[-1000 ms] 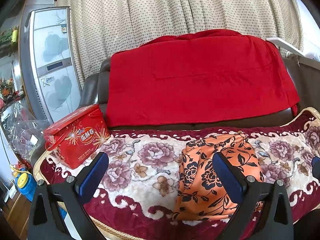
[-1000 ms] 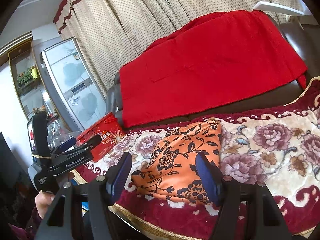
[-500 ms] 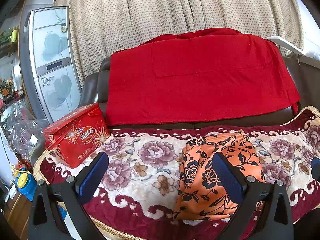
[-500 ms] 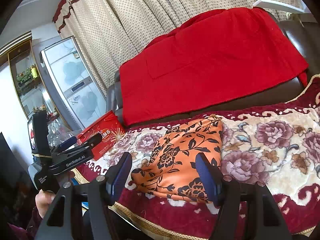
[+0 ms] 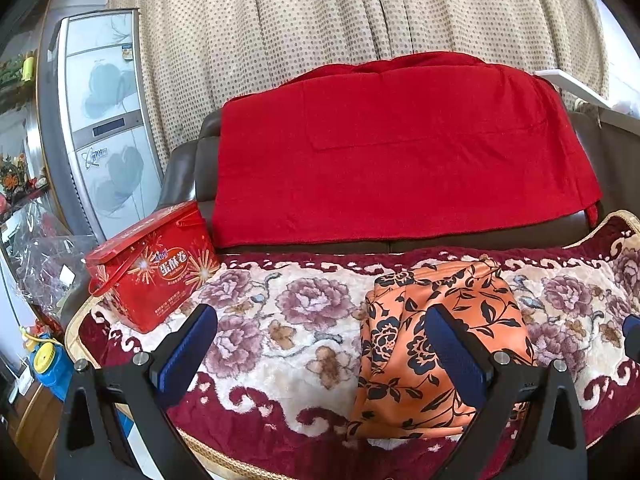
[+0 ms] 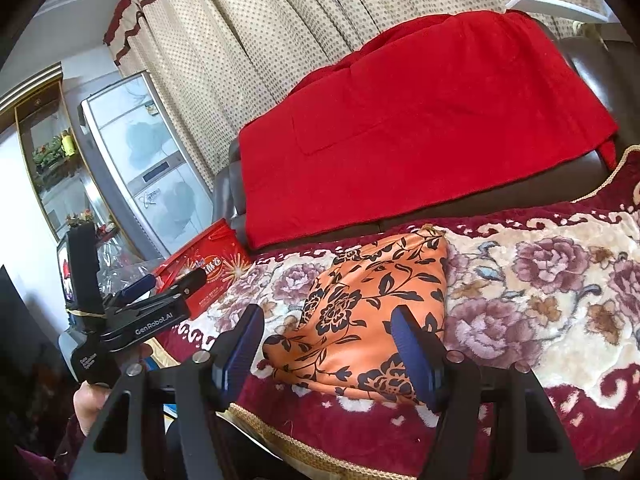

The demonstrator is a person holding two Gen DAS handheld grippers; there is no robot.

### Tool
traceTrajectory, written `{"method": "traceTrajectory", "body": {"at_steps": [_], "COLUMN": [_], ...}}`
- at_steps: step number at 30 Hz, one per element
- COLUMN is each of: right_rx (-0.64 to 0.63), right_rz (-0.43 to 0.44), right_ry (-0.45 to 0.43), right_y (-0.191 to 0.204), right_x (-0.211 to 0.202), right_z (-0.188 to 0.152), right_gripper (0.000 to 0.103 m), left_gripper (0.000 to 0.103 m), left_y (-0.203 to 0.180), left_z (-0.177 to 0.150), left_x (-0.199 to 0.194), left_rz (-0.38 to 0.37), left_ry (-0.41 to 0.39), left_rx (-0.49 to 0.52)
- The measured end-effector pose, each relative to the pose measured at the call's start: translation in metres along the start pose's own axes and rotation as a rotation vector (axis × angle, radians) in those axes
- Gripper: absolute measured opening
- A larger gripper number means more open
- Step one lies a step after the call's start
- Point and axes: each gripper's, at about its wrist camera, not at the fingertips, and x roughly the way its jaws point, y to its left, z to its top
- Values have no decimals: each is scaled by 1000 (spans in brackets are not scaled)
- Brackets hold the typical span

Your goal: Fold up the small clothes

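Observation:
An orange garment with a black flower print [image 5: 440, 332] lies folded into a compact rectangle on the floral sofa cover [image 5: 288, 320]. It also shows in the right wrist view [image 6: 368, 304]. My left gripper [image 5: 320, 348] is open and empty, hovering in front of the sofa's front edge, with its right finger in front of the garment. My right gripper [image 6: 328, 344] is open and empty, hovering in front of the garment's near edge. The left gripper also shows at the left of the right wrist view [image 6: 172, 284], held in a hand.
A red gift box [image 5: 156, 268] stands on the left end of the sofa seat. A red blanket [image 5: 400, 148] drapes over the dark sofa back. A tall silver appliance [image 5: 100, 120] and dotted curtains [image 5: 320, 20] stand behind. A blue and yellow toy [image 5: 44, 364] sits on the floor at left.
Both cameras have shifted slightly. The garment has not moved and both grippers stay open.

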Motion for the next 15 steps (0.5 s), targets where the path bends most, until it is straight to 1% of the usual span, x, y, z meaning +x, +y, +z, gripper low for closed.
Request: {"method": "traceTrajectory", "body": {"at_steps": [8,10,13,14,15], "right_rx": [7,5,9,9,7], "right_rz": [0,-3,-4,-9,-15], "right_ry": [20,14,32,42,51], "right_y": [0,-1,-5,-8,-11], "right_x": [6,6,12,16,20], "right_z": [2,4,5,4,4], "right_gripper": [69,69,69,71,73], "left_gripper": [103,103,103,103,103], "left_y": [-5,-8,-13,-15,-15], "left_z": [-2,-4,-9,-11,-12], "left_x": [13,17,26,32,41], "left_rz": [-13,-19,-28,-41,-70], "left_ry": [25,33,45,57,80], "left_rx": [-13,-15,-6,-1,3]}}
